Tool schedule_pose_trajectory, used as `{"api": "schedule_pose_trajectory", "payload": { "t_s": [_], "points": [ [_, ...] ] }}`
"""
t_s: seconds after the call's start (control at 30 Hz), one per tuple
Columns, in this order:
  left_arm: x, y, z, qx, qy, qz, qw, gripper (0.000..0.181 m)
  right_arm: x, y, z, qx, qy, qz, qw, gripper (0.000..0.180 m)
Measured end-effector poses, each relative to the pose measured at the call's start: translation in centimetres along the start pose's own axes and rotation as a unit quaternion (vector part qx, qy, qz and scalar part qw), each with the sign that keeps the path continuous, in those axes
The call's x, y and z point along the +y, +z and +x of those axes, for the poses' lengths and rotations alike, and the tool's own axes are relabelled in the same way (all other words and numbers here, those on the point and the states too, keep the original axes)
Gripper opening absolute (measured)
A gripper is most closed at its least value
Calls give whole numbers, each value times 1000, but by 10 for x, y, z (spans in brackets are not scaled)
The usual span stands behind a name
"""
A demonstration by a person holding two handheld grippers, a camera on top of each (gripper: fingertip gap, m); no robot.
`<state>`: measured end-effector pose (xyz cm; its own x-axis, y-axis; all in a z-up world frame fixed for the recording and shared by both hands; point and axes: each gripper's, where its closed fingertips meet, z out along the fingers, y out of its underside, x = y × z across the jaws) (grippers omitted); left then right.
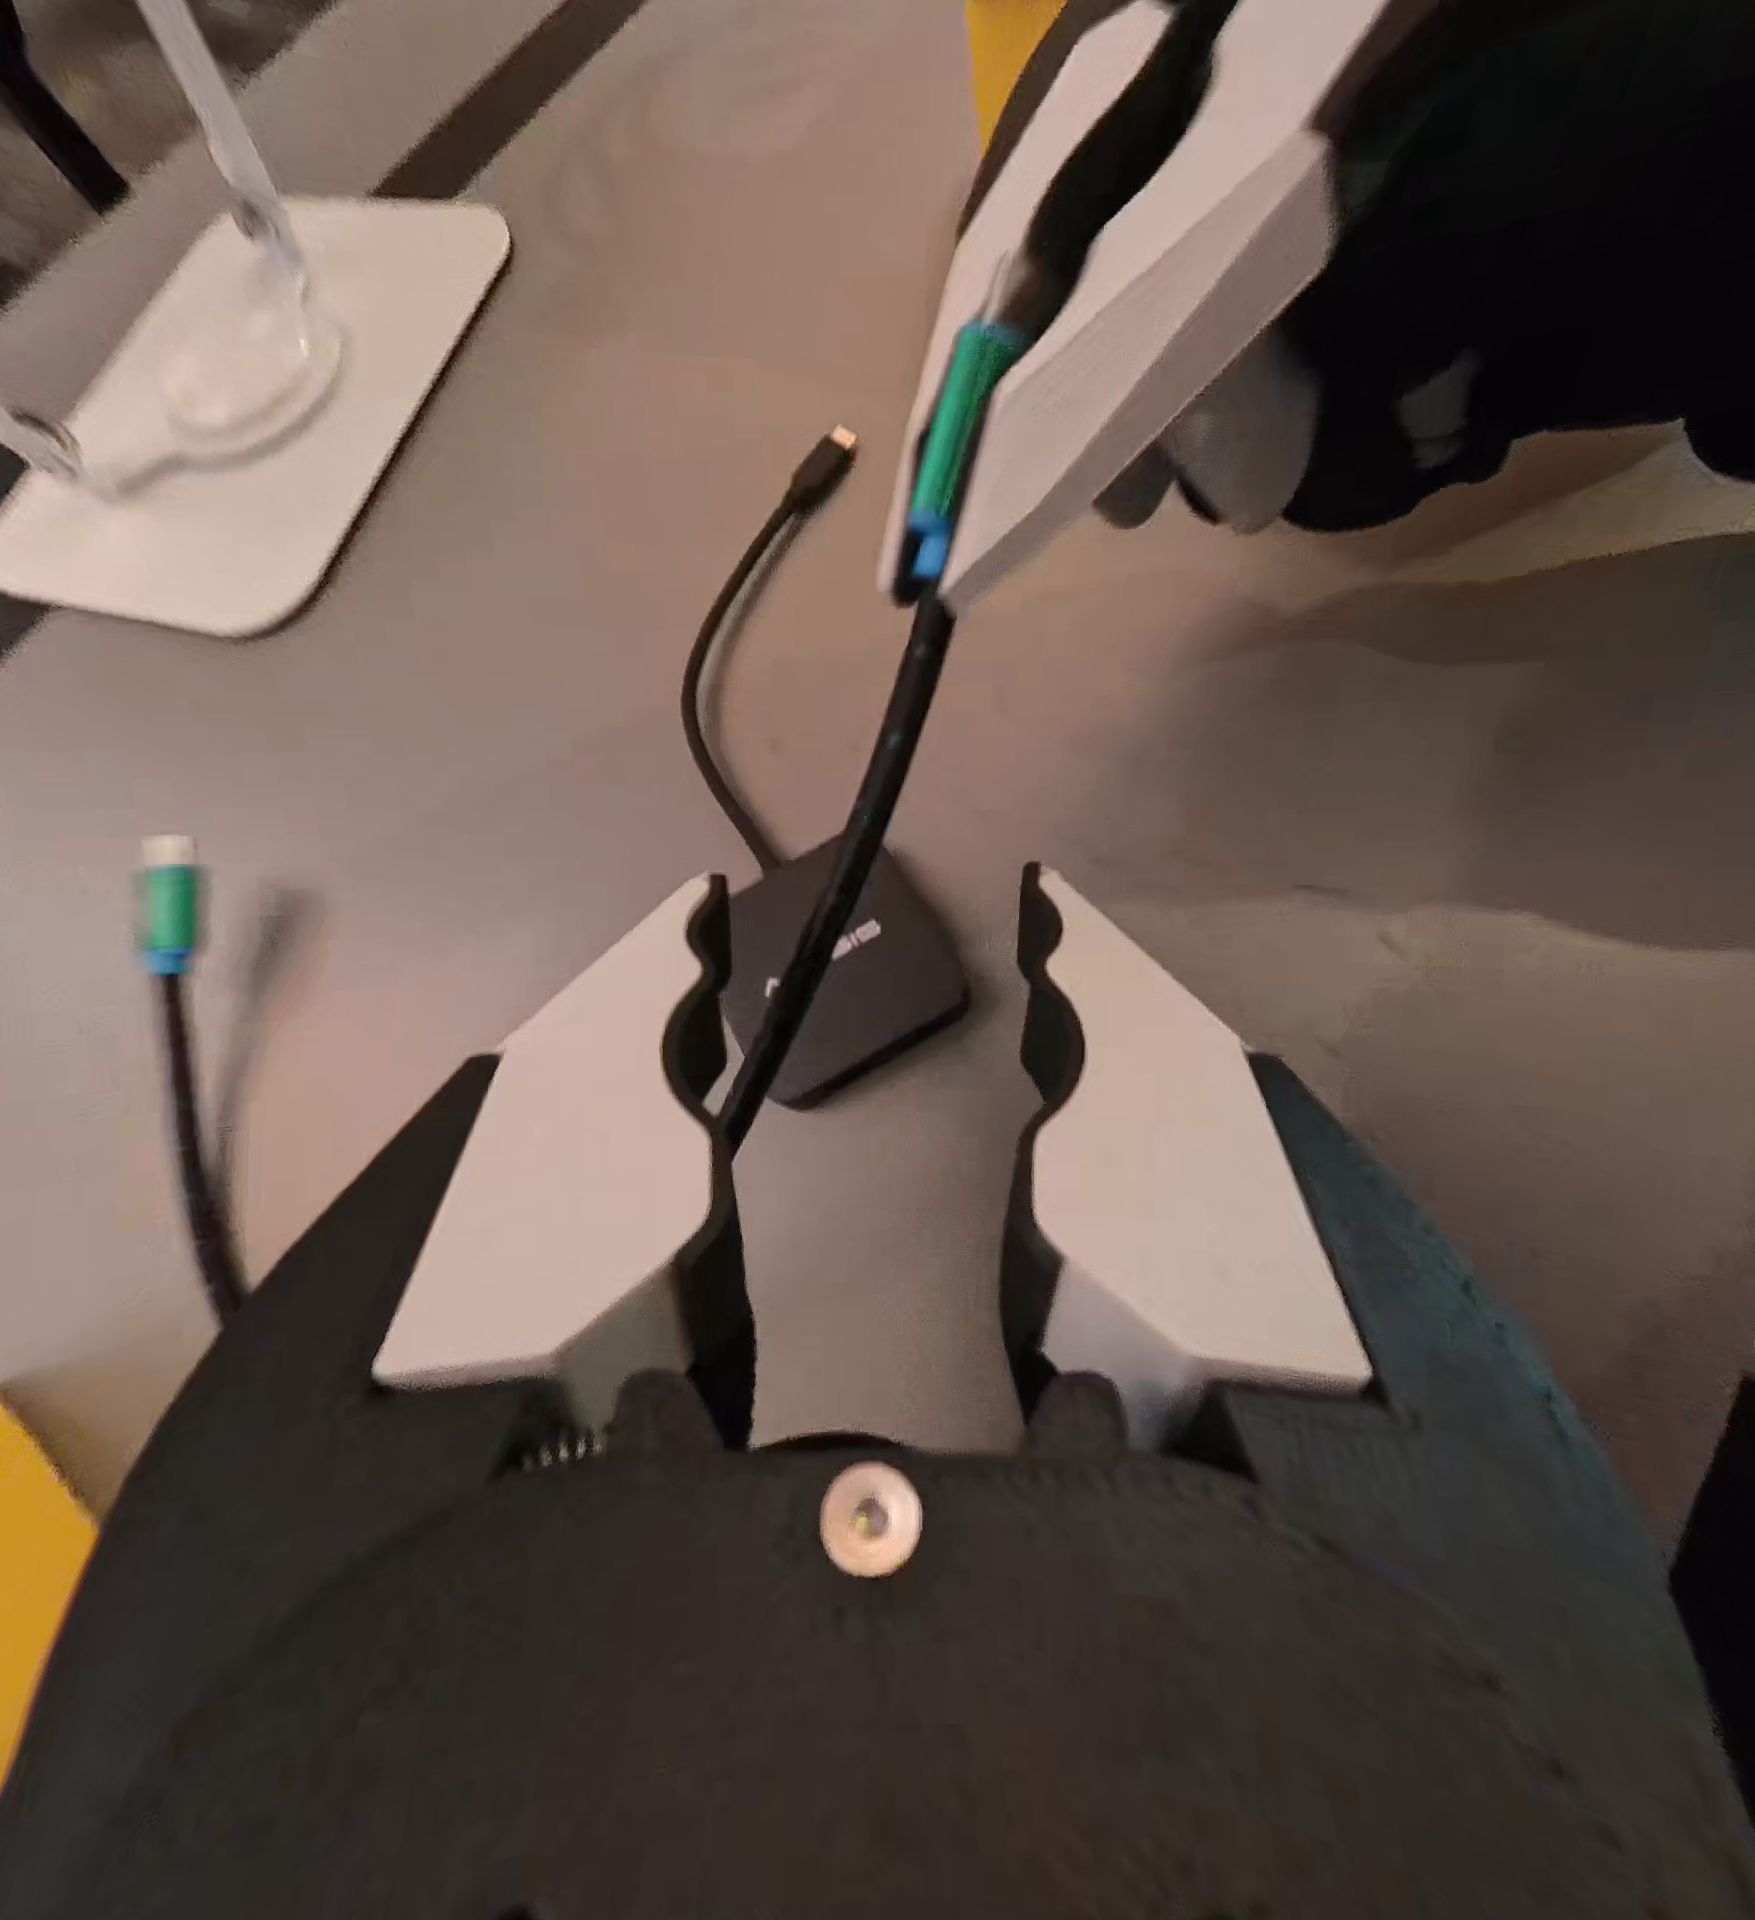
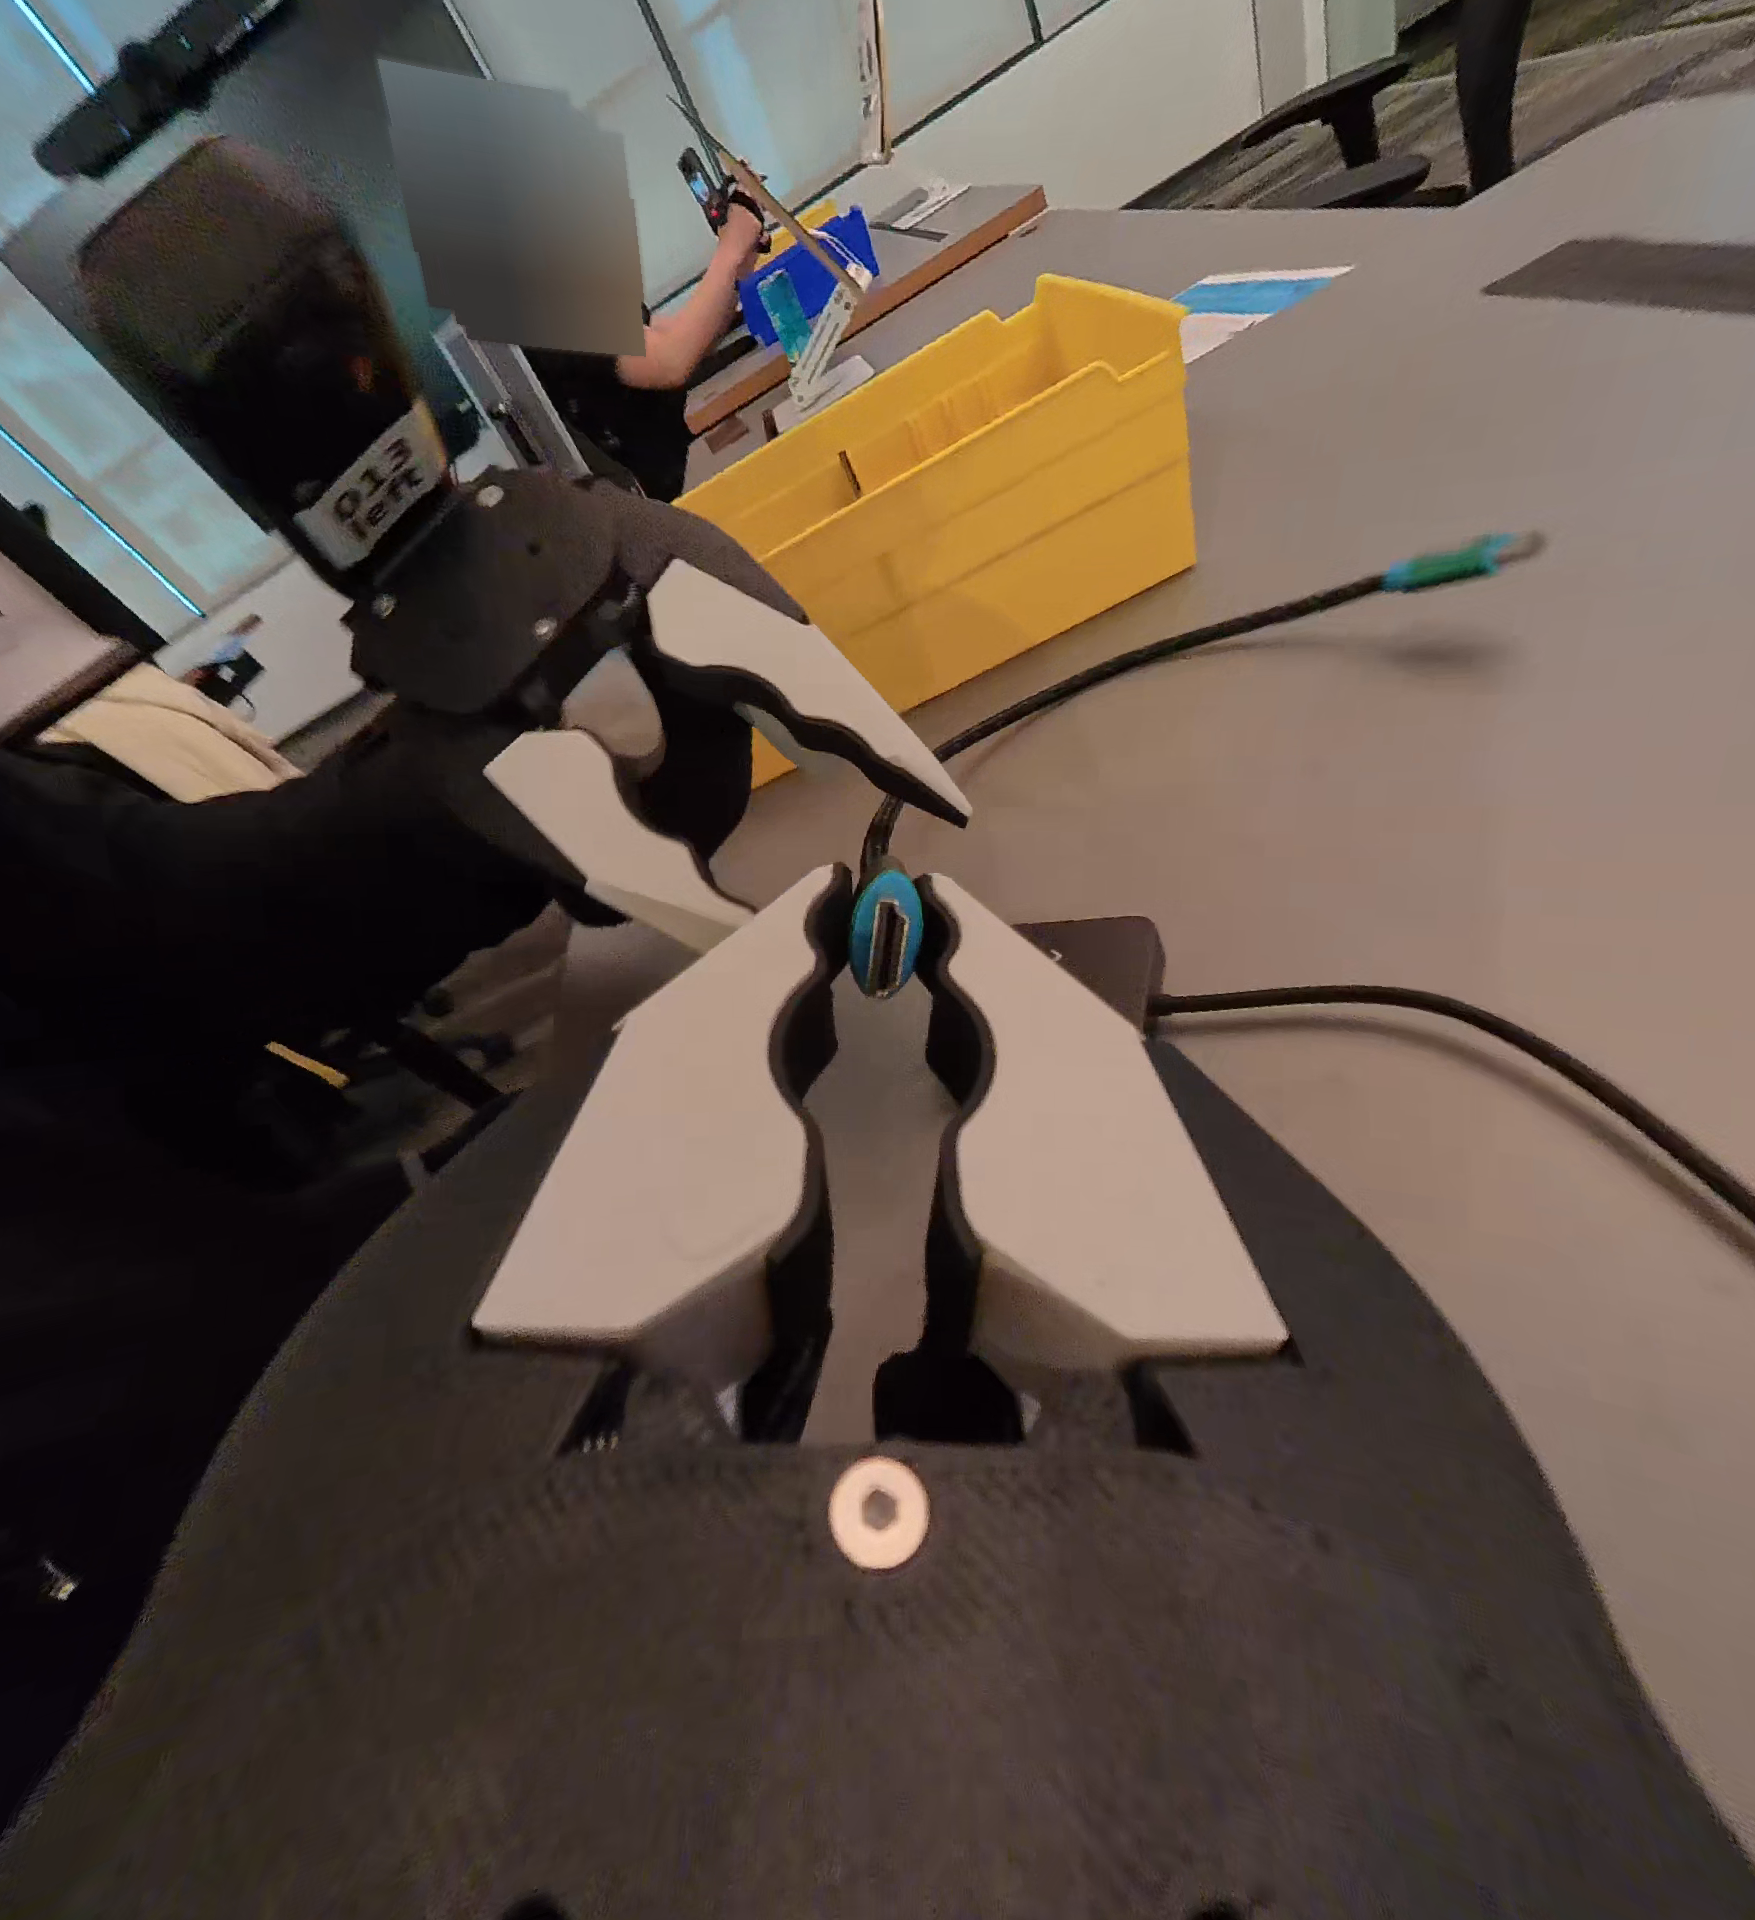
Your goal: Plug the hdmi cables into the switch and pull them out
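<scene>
Right gripper point(image 2: 878, 940) jaws clamped on blue-green HDMI plug point(image 2: 883, 933), left gripper point(image 1: 868, 997) jaws spread wide above black switch point(image 1: 852, 997), second cable point(image 1: 166, 914) at nine o'clock on grey desk point(image 1: 1372, 779)

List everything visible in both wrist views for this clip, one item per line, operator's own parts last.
Switch: one, black, on the grey table, its own thin black lead trailing away.
HDMI cable plugs: two, green and blue; one gripped, one lying loose.
Bin: one, yellow, on the table.
Stand base: one, white, far left.
Person: one, seated in the background.
Left claw: open, above the switch.
Right claw: shut on a plug.
</scene>
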<state>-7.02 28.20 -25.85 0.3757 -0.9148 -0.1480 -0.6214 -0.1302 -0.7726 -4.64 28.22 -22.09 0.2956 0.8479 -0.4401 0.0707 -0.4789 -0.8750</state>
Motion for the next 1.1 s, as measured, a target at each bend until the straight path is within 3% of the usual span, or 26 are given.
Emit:
{"api": "schedule_pose_trajectory", "payload": {
  "t_s": [0.17, 0.37, 0.47, 0.67, 0.93, 1.1],
  "points": [
    [-19, 3, 10, -30, 18, 22, 999, 67, 1, 11, -8, -46, 68, 25, 996, 9],
    [-18, 11, 20, -24, 33, 24, 999, 61, 7, 25, -26, -117, 130, 34, 984, 9],
    [-14, 14, 24, -22, 45, 13, 999, 50, 14, 32, -33, -136, 139, 19, 981, 9],
    [3, 19, 21, -25, 45, -21, 998, 11, 24, 36, -33, -140, 139, -3, 980, 9],
    [15, 18, 16, -14, 33, -41, 999, 7, 15, 24, -21, -136, 159, 26, 978, 18],
    [12, 15, 19, -4, 48, -26, 998, 6, 15, 5, 0, -88, 139, 14, 986, 31]
  ]
}}
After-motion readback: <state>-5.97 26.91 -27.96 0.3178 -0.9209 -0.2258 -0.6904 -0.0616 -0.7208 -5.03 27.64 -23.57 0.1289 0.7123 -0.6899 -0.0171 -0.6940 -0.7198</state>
